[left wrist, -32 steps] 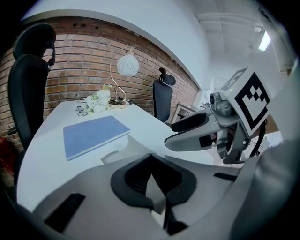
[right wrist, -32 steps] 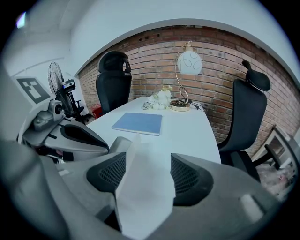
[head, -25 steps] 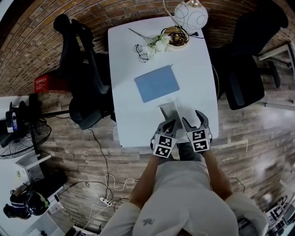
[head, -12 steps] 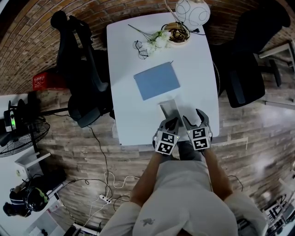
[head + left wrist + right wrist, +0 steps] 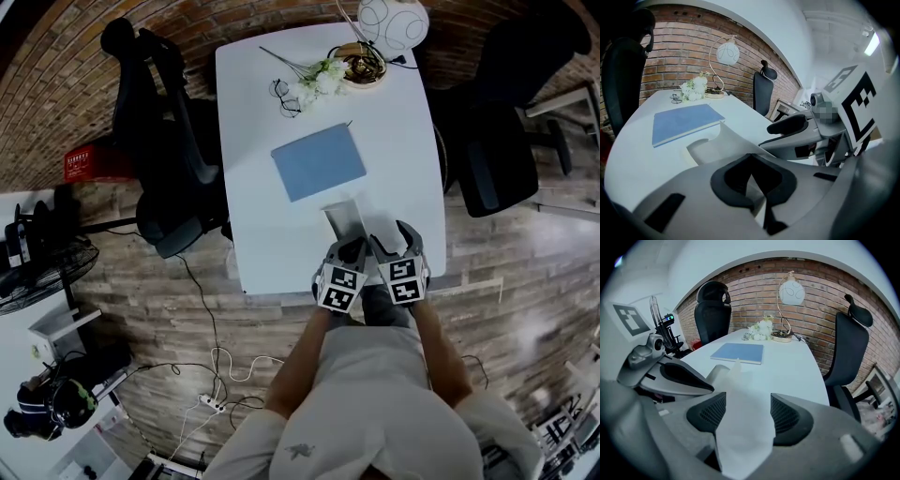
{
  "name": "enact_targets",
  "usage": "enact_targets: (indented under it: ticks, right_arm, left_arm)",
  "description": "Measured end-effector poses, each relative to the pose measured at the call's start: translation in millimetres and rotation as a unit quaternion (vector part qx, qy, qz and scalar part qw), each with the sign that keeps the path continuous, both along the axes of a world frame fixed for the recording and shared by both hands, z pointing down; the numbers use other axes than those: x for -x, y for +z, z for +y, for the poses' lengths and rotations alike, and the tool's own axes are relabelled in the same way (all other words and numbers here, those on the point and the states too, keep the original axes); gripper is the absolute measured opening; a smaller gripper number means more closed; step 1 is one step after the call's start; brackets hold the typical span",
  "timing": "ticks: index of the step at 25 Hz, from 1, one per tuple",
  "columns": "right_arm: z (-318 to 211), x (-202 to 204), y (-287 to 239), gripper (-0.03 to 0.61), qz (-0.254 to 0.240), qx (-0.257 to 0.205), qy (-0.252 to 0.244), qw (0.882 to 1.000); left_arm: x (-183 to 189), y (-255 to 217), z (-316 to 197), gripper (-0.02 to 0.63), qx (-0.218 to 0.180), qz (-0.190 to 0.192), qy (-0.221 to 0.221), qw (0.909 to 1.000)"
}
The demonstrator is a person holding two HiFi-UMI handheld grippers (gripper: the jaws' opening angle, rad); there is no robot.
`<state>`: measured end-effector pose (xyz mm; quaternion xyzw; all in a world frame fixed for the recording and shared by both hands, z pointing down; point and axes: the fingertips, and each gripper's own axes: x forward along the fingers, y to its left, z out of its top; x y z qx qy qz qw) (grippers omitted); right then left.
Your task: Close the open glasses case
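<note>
I see the case (image 5: 343,217) lying on the white table (image 5: 258,234) near its 6 o'clock edge, lid open, with both grippers at its near end. My right gripper (image 5: 384,249) is at about 5 o'clock from the case. Its jaws are closed on the pale lid, which stands up between the two pads. My left gripper (image 5: 351,249) is just beside it, at 6 o'clock from the case. Its black pads are pressed together. A thin pale strip shows low between them, and I cannot tell what it is. The blue notebook (image 5: 319,161) lies flat at 11 o'clock from the case, apart from it. Glasses (image 5: 284,97) and a lamp (image 5: 392,21) are at the far 12 o'clock end.
</note>
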<state>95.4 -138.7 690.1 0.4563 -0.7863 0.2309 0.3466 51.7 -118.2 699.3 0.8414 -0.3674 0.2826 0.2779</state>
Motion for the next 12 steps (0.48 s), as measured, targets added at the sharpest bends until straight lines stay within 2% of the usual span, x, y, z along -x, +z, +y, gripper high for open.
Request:
enact_targets:
  ticks: [12]
  right_arm:
    - [2.9, 7.0, 3.2, 0.298, 0.002, 0.004, -0.01, 1.0]
  left_arm:
    - [4.9, -0.3, 1.6, 0.005, 0.003, 0.001, -0.007, 1.0]
